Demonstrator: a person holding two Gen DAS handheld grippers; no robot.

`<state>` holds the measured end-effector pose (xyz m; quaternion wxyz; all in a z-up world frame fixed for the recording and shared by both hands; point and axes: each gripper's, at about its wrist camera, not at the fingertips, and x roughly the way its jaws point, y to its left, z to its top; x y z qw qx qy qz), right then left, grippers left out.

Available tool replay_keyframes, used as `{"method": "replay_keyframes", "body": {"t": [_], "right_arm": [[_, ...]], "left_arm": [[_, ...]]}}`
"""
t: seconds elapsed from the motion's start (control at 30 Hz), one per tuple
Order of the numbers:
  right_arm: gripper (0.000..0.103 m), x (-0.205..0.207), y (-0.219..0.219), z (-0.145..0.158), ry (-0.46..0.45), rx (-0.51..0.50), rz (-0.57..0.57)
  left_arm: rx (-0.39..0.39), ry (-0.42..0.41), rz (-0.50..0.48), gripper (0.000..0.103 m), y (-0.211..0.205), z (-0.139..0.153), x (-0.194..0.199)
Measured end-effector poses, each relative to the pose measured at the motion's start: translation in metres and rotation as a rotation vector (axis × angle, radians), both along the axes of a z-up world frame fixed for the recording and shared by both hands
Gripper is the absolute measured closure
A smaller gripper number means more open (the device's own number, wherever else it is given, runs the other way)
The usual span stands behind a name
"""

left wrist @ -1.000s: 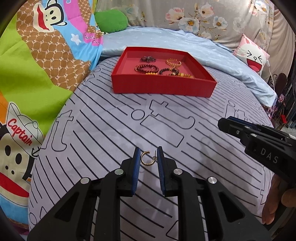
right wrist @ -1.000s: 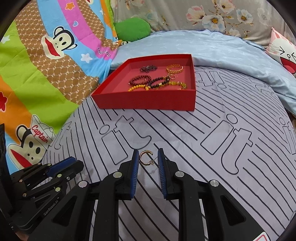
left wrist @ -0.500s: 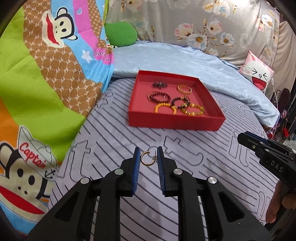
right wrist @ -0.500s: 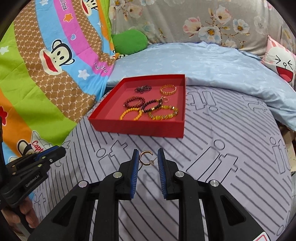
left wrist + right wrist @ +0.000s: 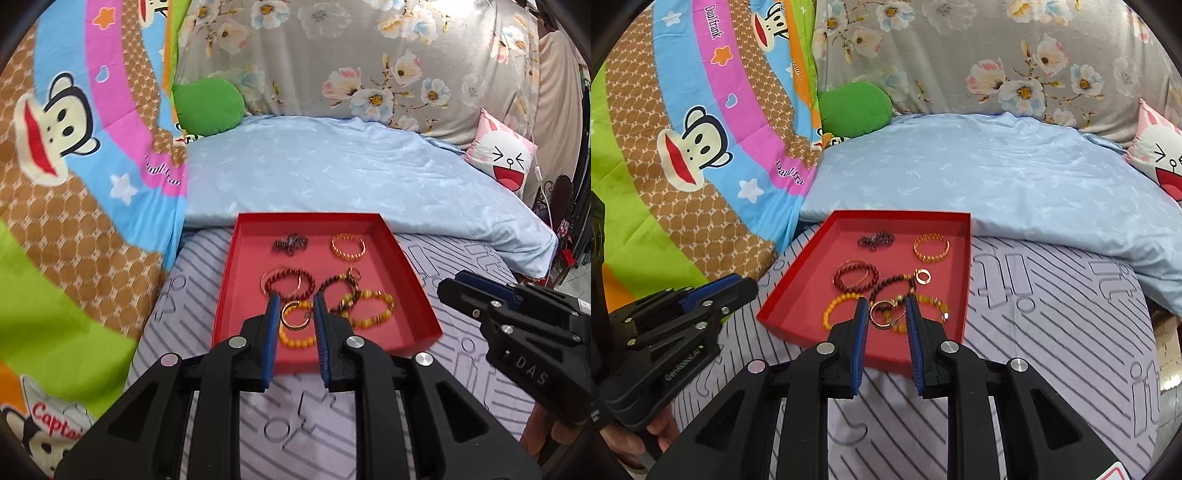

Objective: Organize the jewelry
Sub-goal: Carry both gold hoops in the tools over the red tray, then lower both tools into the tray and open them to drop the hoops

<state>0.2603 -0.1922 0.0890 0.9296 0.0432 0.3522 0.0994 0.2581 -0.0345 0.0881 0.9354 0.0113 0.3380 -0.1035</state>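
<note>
A red tray (image 5: 226, 295) (image 5: 968, 280) lies on the striped sheet with several bead bracelets and a gold chain bracelet (image 5: 347, 246) (image 5: 931, 248) in it. My left gripper (image 5: 295, 305) is shut on a gold hoop earring (image 5: 294, 316), held above the tray's near part. My right gripper (image 5: 886, 304) is shut on a second gold hoop earring (image 5: 882, 314), also above the tray's near edge. Each gripper shows in the other's view, the right gripper (image 5: 476, 295) right of the tray and the left gripper (image 5: 735, 286) left of it.
A light blue blanket (image 5: 351, 177) lies right behind the tray. A bright cartoon quilt (image 5: 74, 184) rises at the left. A green cushion (image 5: 208, 107) and a pink-and-white face pillow (image 5: 502, 162) sit at the back. A hand (image 5: 646, 439) grips the left tool.
Both grippers have risen and moved forward from the bare striped sheet to the tray's near edge, each still holding its hoop earring. The tray now looks much closer.
</note>
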Motion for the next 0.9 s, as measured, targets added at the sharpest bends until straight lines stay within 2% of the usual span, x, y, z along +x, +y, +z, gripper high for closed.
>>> {"method": "replay_keyframes", "body": {"t": [0.2, 0.43, 0.63, 0.9], "right_arm": [[0.084, 0.055, 0.004, -0.003, 0.008, -0.029, -0.003], [0.084, 0.109, 0.009, -0.02, 0.038, -0.039, -0.008], [0.084, 0.133, 0.014, -0.035, 0.069, -0.045, 0.0], [0.083, 0.151, 0.019, -0.052, 0.101, -0.052, 0.004]], "left_arm": [[0.006, 0.029, 0.009, 0.085, -0.012, -0.009, 0.055], [0.03, 0.086, 0.03, 0.085, -0.02, -0.03, 0.112], [0.038, 0.11, 0.036, 0.085, -0.024, -0.043, 0.138], [0.055, 0.132, 0.042, 0.085, -0.026, -0.058, 0.153]]}}
